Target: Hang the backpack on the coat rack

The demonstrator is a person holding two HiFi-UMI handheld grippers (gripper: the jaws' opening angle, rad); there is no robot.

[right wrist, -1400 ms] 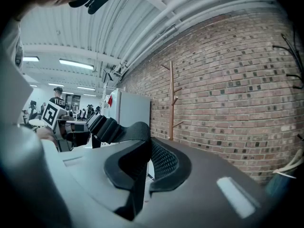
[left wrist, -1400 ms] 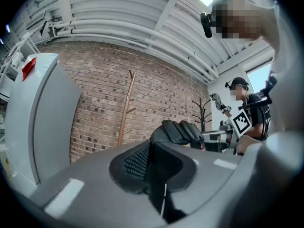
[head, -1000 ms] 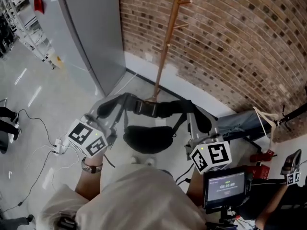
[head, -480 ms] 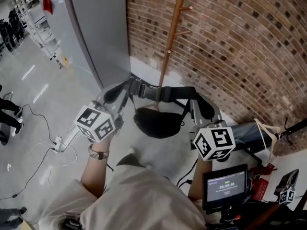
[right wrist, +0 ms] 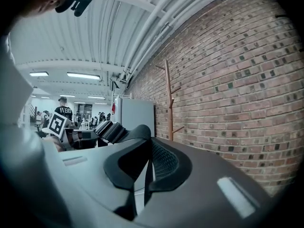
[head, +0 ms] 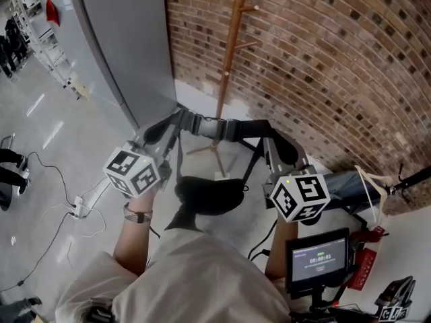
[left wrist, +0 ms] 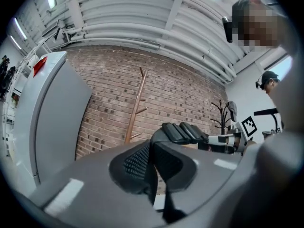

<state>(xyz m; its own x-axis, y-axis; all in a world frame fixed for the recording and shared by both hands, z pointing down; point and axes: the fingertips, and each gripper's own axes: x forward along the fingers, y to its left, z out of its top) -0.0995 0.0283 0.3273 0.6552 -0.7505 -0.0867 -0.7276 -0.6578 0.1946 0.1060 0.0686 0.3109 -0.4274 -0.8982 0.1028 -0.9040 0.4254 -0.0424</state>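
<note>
A black backpack [head: 205, 195] hangs between my two grippers by its top strap [head: 225, 130]. My left gripper [head: 174, 123] is shut on the strap's left end, and its marker cube sits lower left. My right gripper [head: 271, 145] is shut on the strap's right end. Both point roughly level toward the brick wall. The wooden coat rack [head: 230, 52] stands against that wall just beyond the strap, its base [head: 214, 151] behind the bag. In the left gripper view the jaws [left wrist: 151, 161] are closed, with the rack [left wrist: 135, 109] ahead. The right gripper view shows closed jaws [right wrist: 147, 164] and the rack [right wrist: 169, 101].
A tall grey cabinet [head: 124, 39] stands left of the rack. Cables [head: 79, 208] trail on the floor at left. A small screen [head: 316, 260] and a bench with cloth [head: 347, 182] are at right. People stand far off in the hall.
Both grippers have carried the backpack level toward the wall and rack. The bag's body has swung back under the strap.
</note>
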